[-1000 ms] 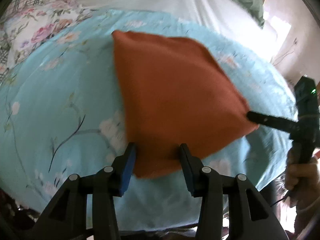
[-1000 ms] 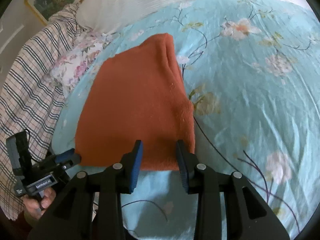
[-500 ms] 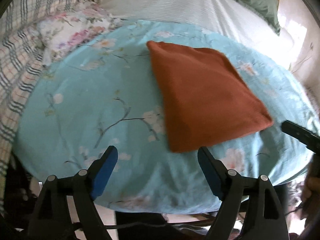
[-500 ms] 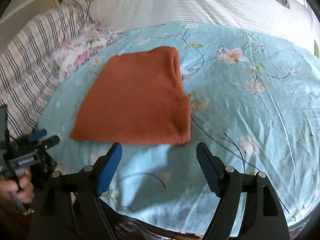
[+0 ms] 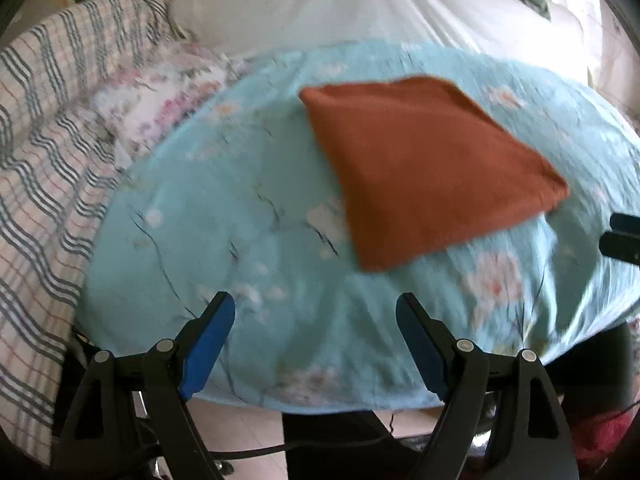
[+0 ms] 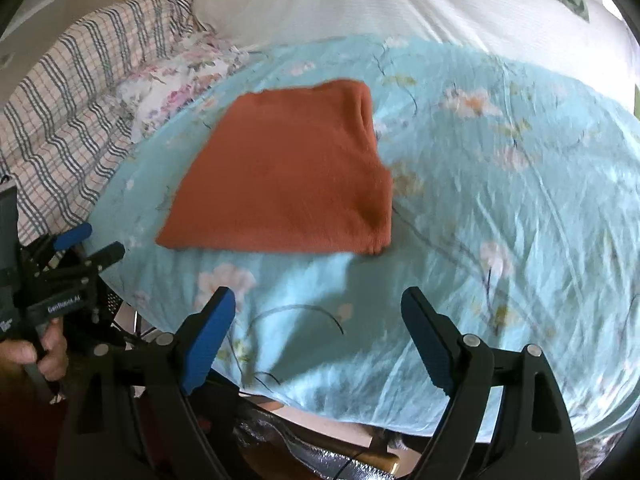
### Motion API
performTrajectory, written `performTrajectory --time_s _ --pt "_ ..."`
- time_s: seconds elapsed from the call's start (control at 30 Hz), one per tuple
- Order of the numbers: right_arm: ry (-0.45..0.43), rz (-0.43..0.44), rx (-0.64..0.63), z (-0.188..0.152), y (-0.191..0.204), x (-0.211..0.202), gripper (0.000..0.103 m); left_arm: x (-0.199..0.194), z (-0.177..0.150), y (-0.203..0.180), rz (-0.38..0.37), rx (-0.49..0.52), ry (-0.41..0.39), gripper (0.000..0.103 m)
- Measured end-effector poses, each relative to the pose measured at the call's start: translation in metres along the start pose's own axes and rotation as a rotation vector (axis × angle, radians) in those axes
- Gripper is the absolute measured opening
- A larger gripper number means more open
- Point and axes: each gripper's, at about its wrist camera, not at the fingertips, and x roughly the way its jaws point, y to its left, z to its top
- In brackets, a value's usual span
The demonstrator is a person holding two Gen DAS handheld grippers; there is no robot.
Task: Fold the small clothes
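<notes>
A folded rust-orange garment point(image 5: 428, 164) lies flat on the light blue floral sheet point(image 5: 224, 216). It also shows in the right wrist view point(image 6: 288, 184). My left gripper point(image 5: 316, 312) is open and empty, held back from the garment's near corner, over the bed's front edge. My right gripper point(image 6: 318, 304) is open and empty, a short way in front of the garment's near edge. The left gripper also shows at the left of the right wrist view point(image 6: 88, 240), held by a hand.
A plaid blanket point(image 6: 68, 92) and a floral pillow point(image 6: 176, 80) lie at the left. A white striped cover point(image 6: 400, 4) lies behind the sheet. The bed's front edge drops to the floor point(image 5: 256, 428) just below both grippers.
Both grippers have let go of the garment, opened wide and pulled back toward the bed's front edge. The garment now lies folded and free on the sheet.
</notes>
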Motion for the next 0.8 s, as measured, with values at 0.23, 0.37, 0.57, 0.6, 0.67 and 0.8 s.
performTrajectory --time_s 0.23,0.37,0.57,0.6,0.67,0.8 --pt "-0.056 0.024 -0.045 0.026 0.009 -0.017 0.101 -0.029 0.034 0.01 -0.009 -0.001 -0.054 0.091" --pt "-0.031 0.035 -0.043 0.027 0.007 -0.002 0.101 -0.028 0.042 0.002 -0.004 0.029 -0.058 0.096" --pt "0.025 0.062 -0.019 0.021 -0.001 0.024 0.101 -0.014 0.037 -0.015 0.102 0.095 -0.044 0.097" --pt "0.034 0.061 -0.019 0.021 -0.002 0.028 0.101 -0.011 0.036 -0.017 0.113 0.115 -0.044 0.097" --pt "0.046 0.059 -0.02 0.022 -0.004 0.033 0.101 -0.007 0.035 -0.02 0.113 0.132 -0.041 0.097" --pt "0.06 0.057 -0.022 0.028 -0.008 0.04 0.101 0.006 0.039 -0.016 0.056 0.099 0.007 0.098"
